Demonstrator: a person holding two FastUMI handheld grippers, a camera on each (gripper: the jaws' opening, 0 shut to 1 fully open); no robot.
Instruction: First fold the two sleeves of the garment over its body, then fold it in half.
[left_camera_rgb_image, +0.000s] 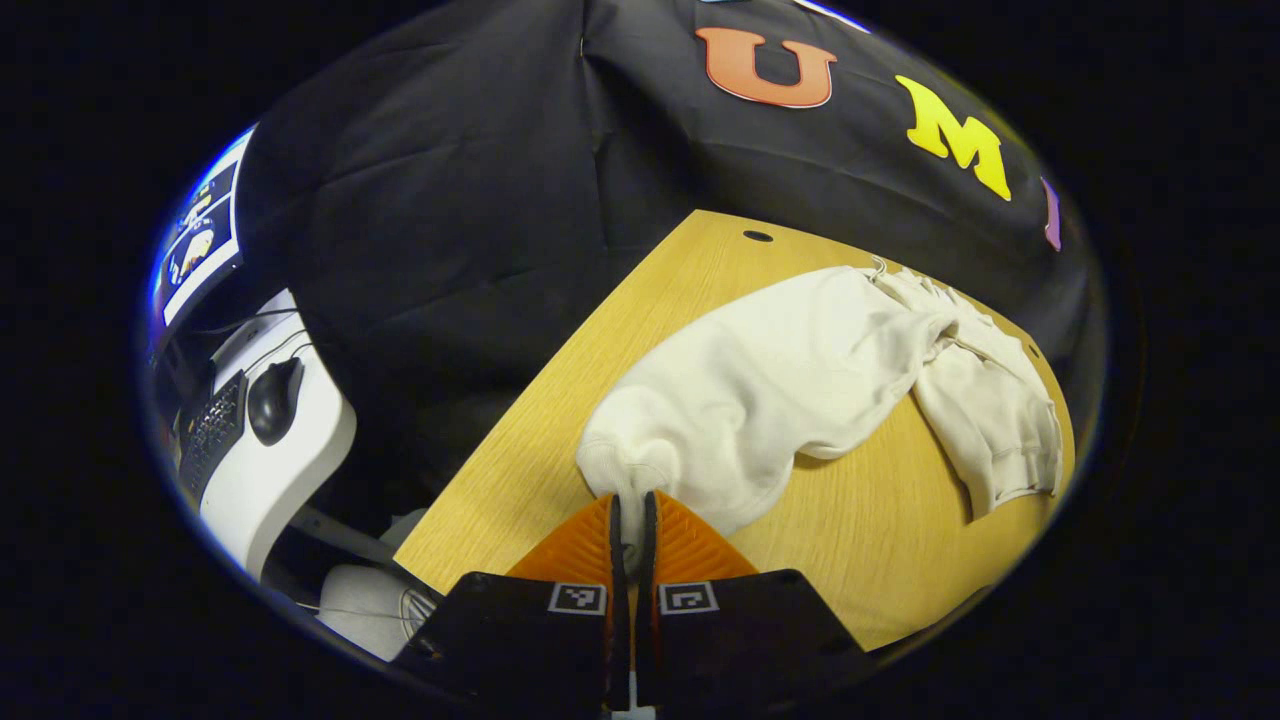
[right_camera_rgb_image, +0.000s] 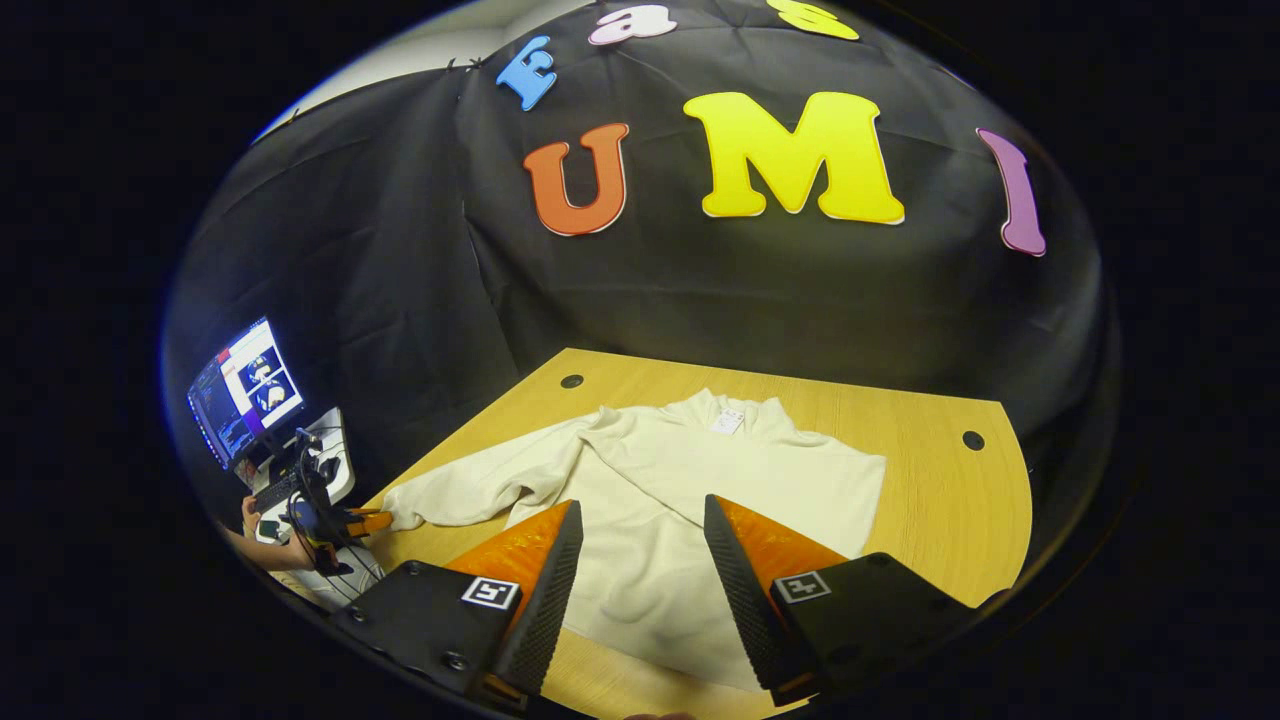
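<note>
A light wooden table (right_camera_rgb_image: 930, 470) with a rounded edge and dark round cable holes spans the middle of the right gripper view, backed by the black cloth wall (right_camera_rgb_image: 400, 260). On it lies a cream-white long-sleeved sweatshirt (right_camera_rgb_image: 700, 480), spread flat with its collar toward twelve o'clock and its hem toward six o'clock. One sleeve (right_camera_rgb_image: 470, 495) runs out toward nine o'clock, reaching the table's edge; the other side of the garment ends in a straight edge at about three o'clock, and whether that sleeve is folded I cannot tell from here. In the left gripper view the same sleeve stretches from the body at two o'clock down to its cuff (left_camera_rgb_image: 630, 470) near six o'clock. The left gripper (left_camera_rgb_image: 632, 525) is clamped on that cuff, its two fingers nearly together with cream fabric pinched between them. The right gripper (right_camera_rgb_image: 635, 540) hangs above the lower half of the sweatshirt with its fingers spread wide and nothing between them. At nine o'clock in both views stands a white side desk (left_camera_rgb_image: 265, 470) carrying a lit monitor (right_camera_rgb_image: 245, 390), a dark keyboard (left_camera_rgb_image: 210, 430) and a dark computer mouse (left_camera_rgb_image: 273, 400).
</note>
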